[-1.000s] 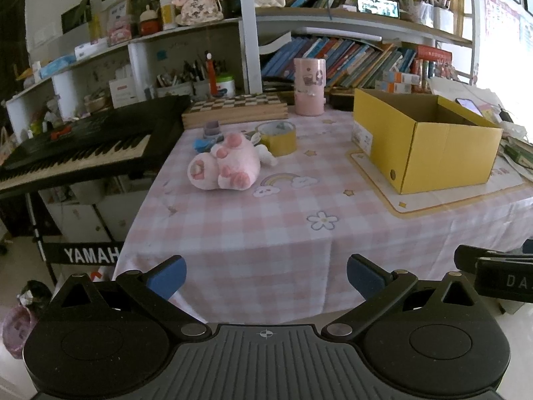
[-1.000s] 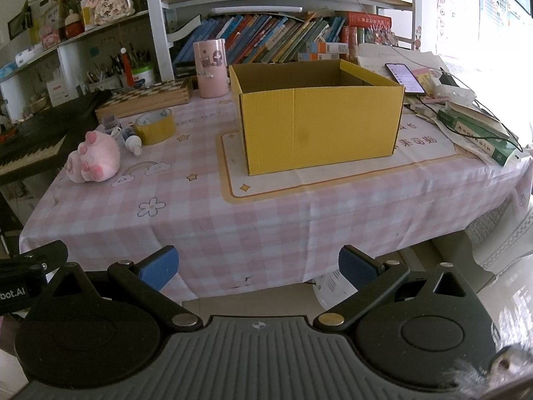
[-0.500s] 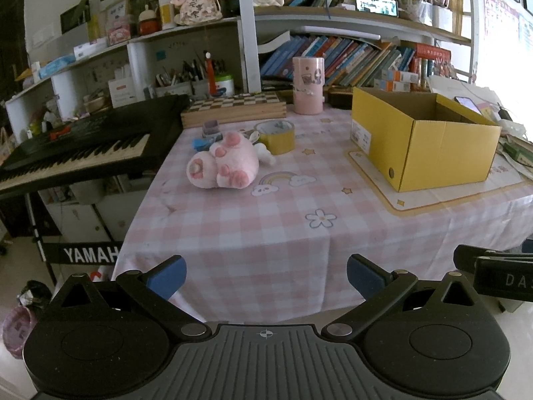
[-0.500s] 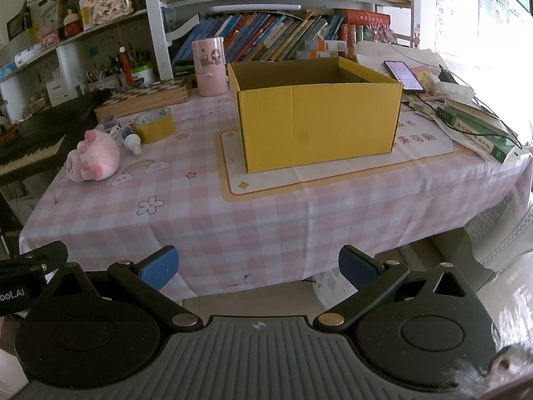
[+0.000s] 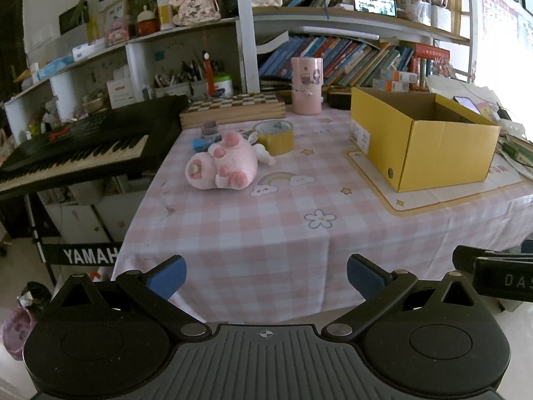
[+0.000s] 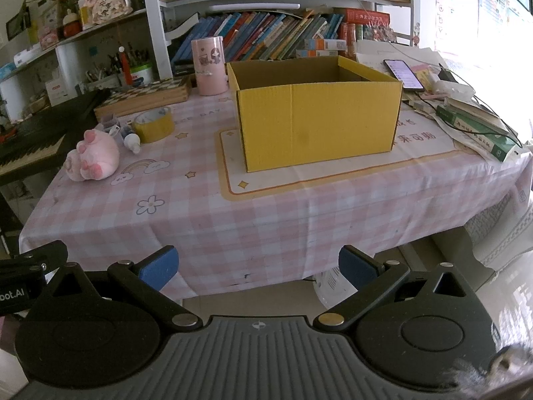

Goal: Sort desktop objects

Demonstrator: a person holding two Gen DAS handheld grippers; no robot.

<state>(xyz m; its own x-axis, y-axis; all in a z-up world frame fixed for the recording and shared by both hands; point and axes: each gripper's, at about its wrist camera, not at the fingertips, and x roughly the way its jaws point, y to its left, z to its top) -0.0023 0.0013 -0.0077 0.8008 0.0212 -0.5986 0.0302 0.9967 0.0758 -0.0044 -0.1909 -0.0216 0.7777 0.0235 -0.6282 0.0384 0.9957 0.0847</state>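
Both grippers, left (image 5: 266, 275) and right (image 6: 258, 266), hold jaws wide open w/ nothing, short of counter front edge; pink plush toy (image 5: 221, 166) lies near left edge, so approach low, grip its body, then yellow cardboard box (image 6: 316, 116).

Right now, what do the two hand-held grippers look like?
Both match. The left hand-held gripper and right hand-held gripper have black linkage arms with silver pivot screws, blue fingertip pads, round black discs and a ribbed dark-grey base bearing a small crosshair mark.
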